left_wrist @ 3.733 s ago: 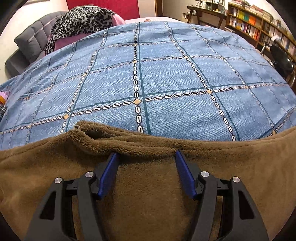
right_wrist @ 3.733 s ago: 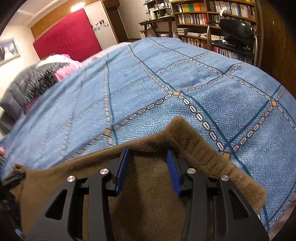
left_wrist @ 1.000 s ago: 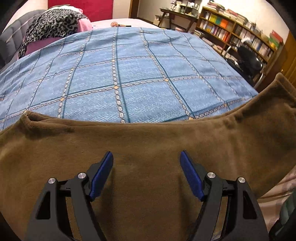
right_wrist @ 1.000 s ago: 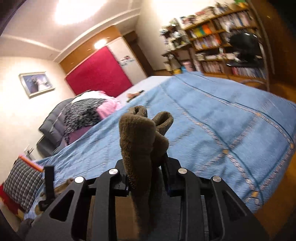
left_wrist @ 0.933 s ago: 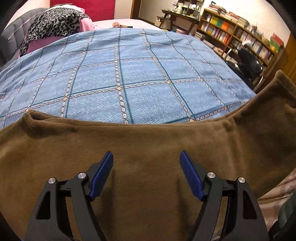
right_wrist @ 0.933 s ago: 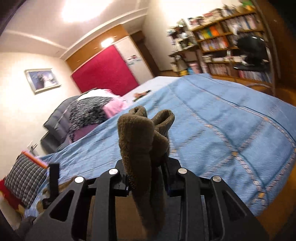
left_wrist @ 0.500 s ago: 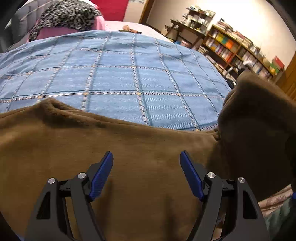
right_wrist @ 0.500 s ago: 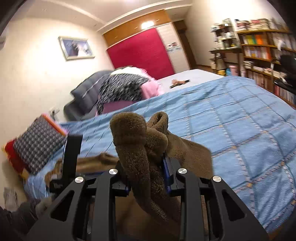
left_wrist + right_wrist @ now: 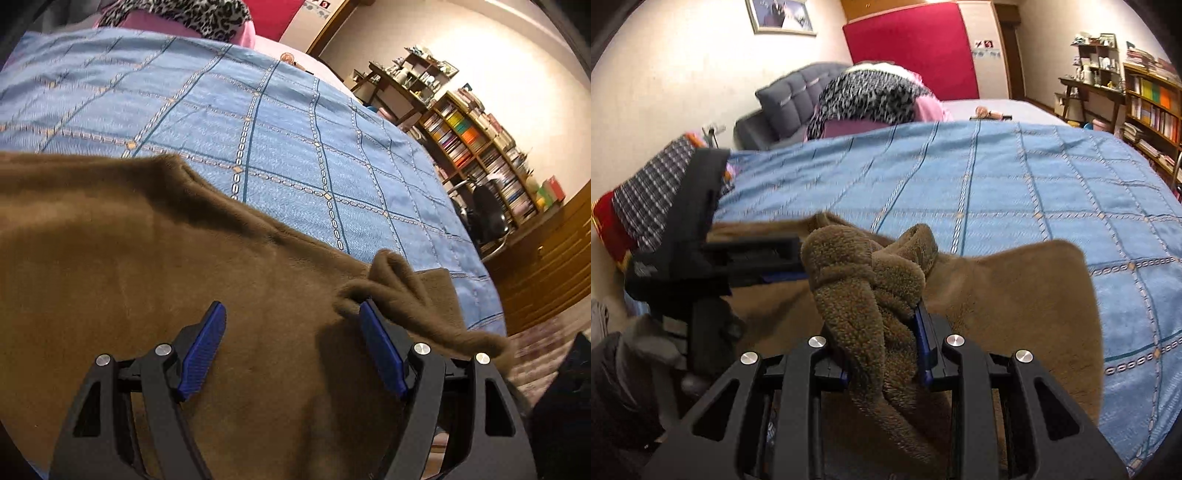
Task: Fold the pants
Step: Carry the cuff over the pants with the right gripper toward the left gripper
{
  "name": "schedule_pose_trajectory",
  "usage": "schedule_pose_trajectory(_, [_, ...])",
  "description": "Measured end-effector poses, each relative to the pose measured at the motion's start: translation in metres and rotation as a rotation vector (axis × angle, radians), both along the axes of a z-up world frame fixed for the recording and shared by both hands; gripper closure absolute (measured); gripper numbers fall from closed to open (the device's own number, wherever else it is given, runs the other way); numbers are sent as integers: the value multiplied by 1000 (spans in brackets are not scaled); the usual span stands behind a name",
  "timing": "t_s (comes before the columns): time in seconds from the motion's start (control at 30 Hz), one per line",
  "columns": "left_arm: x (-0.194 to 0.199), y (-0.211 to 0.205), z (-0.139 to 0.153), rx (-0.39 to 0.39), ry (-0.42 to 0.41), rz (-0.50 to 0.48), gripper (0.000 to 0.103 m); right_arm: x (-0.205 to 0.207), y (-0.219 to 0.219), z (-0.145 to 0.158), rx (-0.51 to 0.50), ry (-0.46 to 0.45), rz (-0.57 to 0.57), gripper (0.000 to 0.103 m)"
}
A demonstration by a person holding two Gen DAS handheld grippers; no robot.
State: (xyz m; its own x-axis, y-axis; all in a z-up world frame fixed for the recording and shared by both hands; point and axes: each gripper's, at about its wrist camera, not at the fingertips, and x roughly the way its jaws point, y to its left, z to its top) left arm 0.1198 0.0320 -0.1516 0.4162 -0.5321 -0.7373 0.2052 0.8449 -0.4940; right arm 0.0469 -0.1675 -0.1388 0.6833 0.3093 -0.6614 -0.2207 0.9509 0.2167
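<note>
Mid-fold: right gripper [image 9: 882, 354] clamps a bunched end of the pants [image 9: 155, 266] — left gripper [image 9: 291, 347] gapes empty; next, lay it flat.

Nothing here carries writing I can read: the spines on the wooden bookshelf [image 9: 476, 140] are too small and blurred, and the framed picture on the wall [image 9: 781, 16] shows no legible words.

Brown pants [image 9: 155, 258]; blue checked bedspread [image 9: 295, 147]; seemingly leopard-print blanket [image 9: 864, 96].
</note>
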Motion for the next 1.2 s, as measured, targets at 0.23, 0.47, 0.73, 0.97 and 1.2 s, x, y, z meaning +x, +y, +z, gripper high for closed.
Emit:
schedule_pose_trajectory(0.23, [-6,-1,-2,-39,22,-76,29,3,3,-26,12,111,48,59])
schedule_pose_trajectory(0.47, [-11,-12,-8,-72,74,-135,29,-11,-5,-23,129,164,152,42])
schedule_pose_trajectory(0.73, [-14,-9,-8,-87,101,-128,27,-28,-10,-9,219,145,236,41])
schedule_pose_trajectory(0.97, [-16,-22,-10,-103,128,-173,19,-19,2,-23,246,194,278,41])
schedule_pose_trajectory(1.2, [-18,-48,-17,-59,151,-247,20,-22,0,-33,293,228,293,38])
